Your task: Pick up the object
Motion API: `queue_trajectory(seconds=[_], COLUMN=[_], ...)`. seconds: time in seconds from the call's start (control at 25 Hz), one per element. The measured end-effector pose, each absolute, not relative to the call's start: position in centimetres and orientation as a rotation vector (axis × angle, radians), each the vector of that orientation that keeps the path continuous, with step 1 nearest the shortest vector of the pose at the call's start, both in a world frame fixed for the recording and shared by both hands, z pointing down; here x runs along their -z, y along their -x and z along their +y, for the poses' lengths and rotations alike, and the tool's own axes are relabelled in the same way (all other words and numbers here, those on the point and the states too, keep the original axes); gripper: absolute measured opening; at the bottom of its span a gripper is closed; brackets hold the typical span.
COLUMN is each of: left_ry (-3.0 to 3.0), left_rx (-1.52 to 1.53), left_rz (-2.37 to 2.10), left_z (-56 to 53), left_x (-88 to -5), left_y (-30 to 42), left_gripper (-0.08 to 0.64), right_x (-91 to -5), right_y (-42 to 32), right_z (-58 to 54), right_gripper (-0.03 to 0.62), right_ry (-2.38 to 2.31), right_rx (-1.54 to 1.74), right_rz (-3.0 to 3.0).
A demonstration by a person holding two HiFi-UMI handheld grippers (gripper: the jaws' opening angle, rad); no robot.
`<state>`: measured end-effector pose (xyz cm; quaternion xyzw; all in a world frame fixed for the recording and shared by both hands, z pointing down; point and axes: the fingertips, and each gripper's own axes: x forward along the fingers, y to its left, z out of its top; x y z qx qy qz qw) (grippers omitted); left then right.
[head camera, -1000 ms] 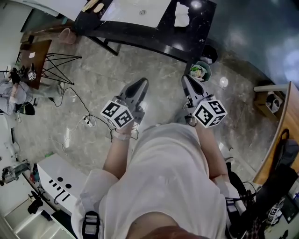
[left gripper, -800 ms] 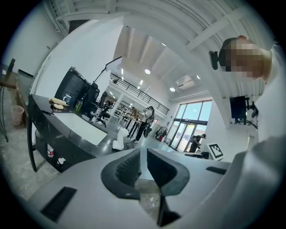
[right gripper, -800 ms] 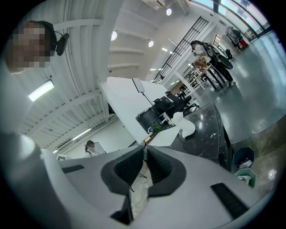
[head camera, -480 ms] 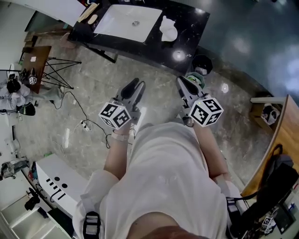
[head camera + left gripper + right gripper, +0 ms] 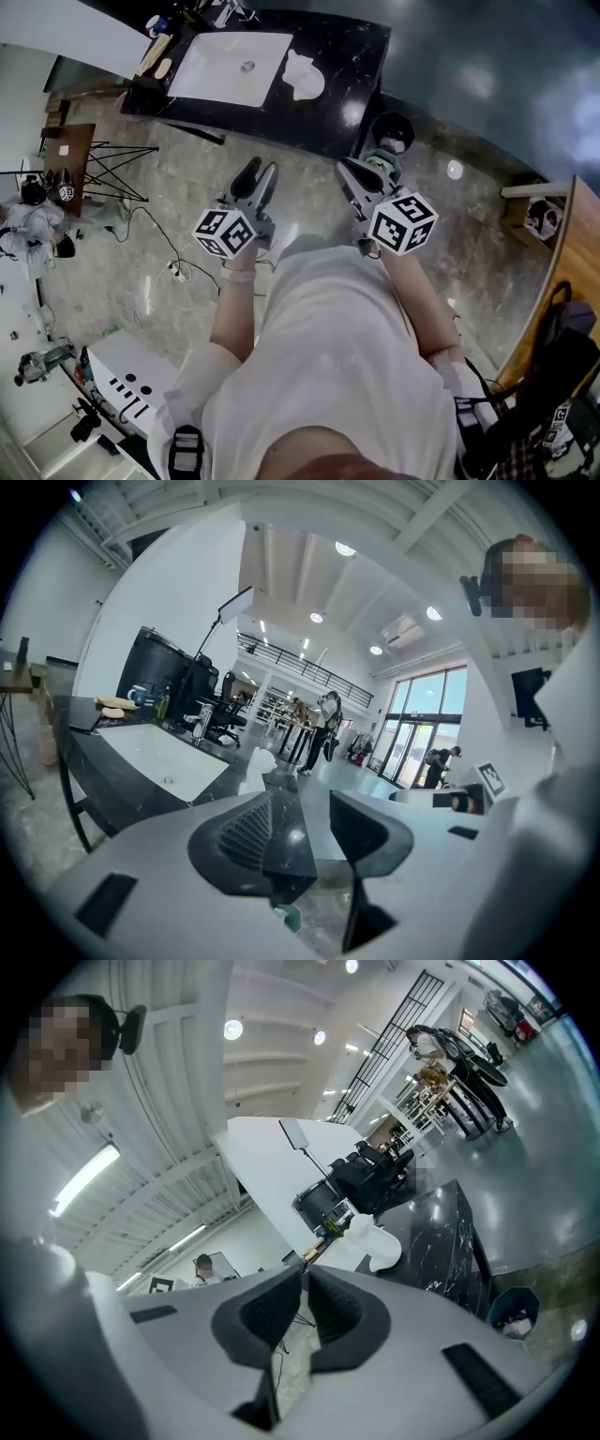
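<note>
Object [image 5: 302,77], white and lumpy, sits on black counter [image 5: 352,52] beside sink [image 5: 225,67].

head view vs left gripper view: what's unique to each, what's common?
Head view only: a black bin, floor cables, a white cabinet. Left gripper view only: ceiling lights, tall windows, people standing far off, and the left gripper close up. Its jaws are apart and have just been opening, with nothing between them. Both: the black counter, white sink and white object.
</note>
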<state>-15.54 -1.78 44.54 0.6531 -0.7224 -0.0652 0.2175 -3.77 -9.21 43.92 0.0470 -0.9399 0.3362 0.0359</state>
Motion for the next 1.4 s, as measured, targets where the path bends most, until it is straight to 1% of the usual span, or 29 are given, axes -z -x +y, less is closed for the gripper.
queue_trajectory(seconds=[0.24, 0.6, 0.84, 1.16, 1.4], left_ry=[-1.835, -1.872, -1.905, -1.899, -1.886], left_rx=[0.152, 0.107, 0.092, 0.038, -0.061], left_rz=[-1.939, -1.870, -1.802, -1.750, -1.814], left_z=[-4.1, -8.7, -12.5, -17.1, -20.7], left_x=[-45.6, -47.1, -48.5, -51.3, -53.2], left_y=[16.2, 20.1, 21.6, 23.2, 25.5], left_gripper=[0.207, 0.241, 0.245, 0.256, 0.275], right_x=[-43.7, -43.4, -43.0, -42.3, -42.3], right_y=[3.9, 5.7, 7.6, 9.2, 8.6], right_z=[-10.2, -11.2, -12.4, -13.8, -15.6], right_gripper=[0.020, 0.020, 0.020, 0.020, 0.020], right_ry=[-0.230, -0.341, -0.373, -0.377, -0.554], right_rx=[-1.047, -1.006, -0.948, -1.022, -0.919], right_rz=[-2.888, -2.865, -2.859, -2.835, -2.847])
